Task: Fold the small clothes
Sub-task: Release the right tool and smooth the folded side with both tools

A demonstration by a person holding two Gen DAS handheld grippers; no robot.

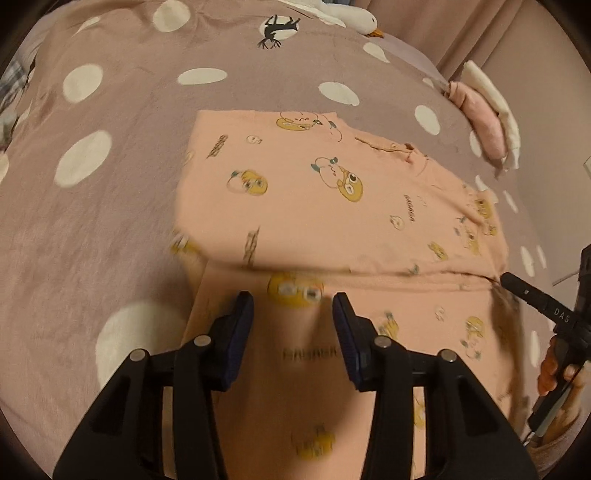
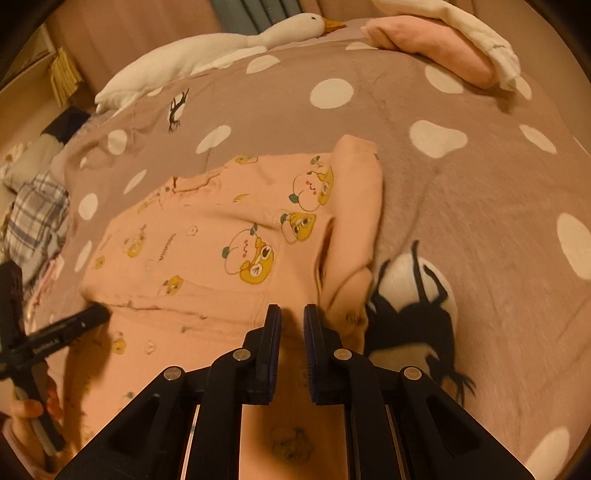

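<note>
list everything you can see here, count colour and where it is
printed top: 1, peach with yellow cartoon prints, spread on the middle of the bedcover, partly folded
bedcover: 1, mauve with white spots and black bird shapes, under everything
toy goose: 1, white with orange beak, far edge of the bed
folded clothes: 1 pile, pink with a white piece on top, far right of the bed
checked cloth: 1, grey and white, left edge of the bed in the right wrist view
curtain: 1, pinkish, behind the bed
left gripper: 1, black with blue pads, fingers apart over the top's near edge
right gripper: 1, black, fingers slightly apart at the top's near right edge
</note>
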